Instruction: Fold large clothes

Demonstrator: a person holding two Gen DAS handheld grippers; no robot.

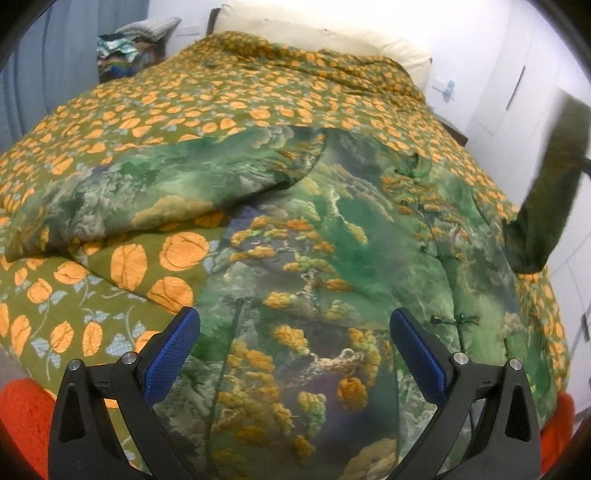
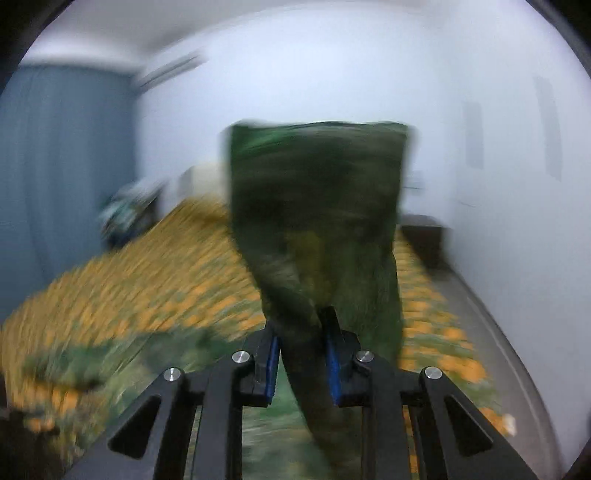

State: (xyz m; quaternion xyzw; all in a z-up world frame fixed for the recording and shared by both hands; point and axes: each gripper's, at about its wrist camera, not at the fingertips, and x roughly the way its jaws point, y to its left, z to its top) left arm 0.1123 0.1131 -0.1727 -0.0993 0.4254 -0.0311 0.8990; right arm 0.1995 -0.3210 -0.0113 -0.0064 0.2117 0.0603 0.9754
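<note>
A large green garment [image 1: 317,236] with a printed landscape pattern and knot buttons lies spread on the bed. Its left sleeve [image 1: 177,184] is folded across the body. My left gripper [image 1: 295,332] is open and empty, hovering just above the garment's lower part. My right gripper [image 2: 301,343] is shut on the garment's right sleeve [image 2: 317,206] and holds it up in the air; the view is blurred by motion. The raised sleeve also shows in the left wrist view [image 1: 550,177] at the right edge.
The bed carries a green cover with orange flowers [image 1: 155,110] and a cream pillow [image 1: 314,33] at the head. A pile of clothes [image 1: 129,48] sits at the far left. White wall and cupboards [image 1: 517,74] stand to the right. A dark bedside table [image 2: 424,236] stands by the wall.
</note>
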